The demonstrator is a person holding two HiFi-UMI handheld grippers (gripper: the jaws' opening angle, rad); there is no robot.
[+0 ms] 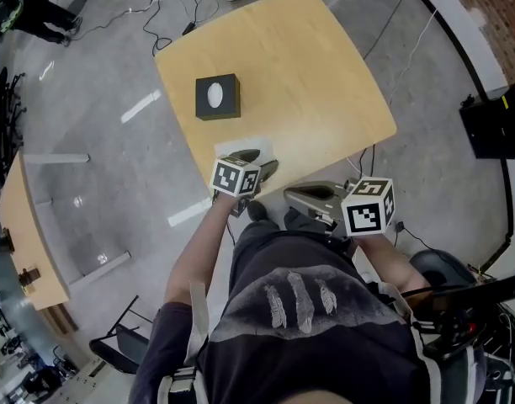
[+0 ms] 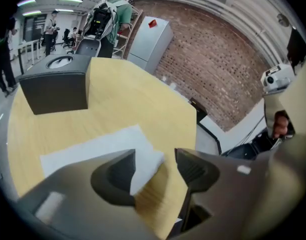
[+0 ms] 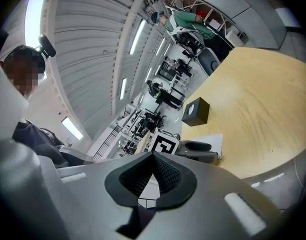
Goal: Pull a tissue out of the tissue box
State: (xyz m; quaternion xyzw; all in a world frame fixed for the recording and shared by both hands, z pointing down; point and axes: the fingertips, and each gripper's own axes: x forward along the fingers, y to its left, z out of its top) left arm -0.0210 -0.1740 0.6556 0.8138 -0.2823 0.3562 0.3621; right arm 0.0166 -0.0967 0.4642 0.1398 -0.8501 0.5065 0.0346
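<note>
The black tissue box (image 1: 217, 97) stands upright on the pale wooden table (image 1: 325, 82), its oval top opening showing white; a single white tissue (image 1: 241, 145) lies flat on the tabletop at about 5 o'clock from the box, close to the table's near edge and apart from the box; the left gripper (image 1: 253, 162) hovers tilted down over the near end of that sheet, at 6 o'clock from it in the head view; in the left gripper view its jaws stand released and well apart, with a corner of the tissue (image 2: 93, 149) showing in the gap on the table below and neither pad pressing on it; the tissue box (image 2: 55, 86) sits at 10 o'clock there; the right gripper (image 1: 293, 194) hangs off the table edge at 4 o'clock from the left one, roughly level, its jaws (image 3: 153, 156) clenched together on nothing.
</note>
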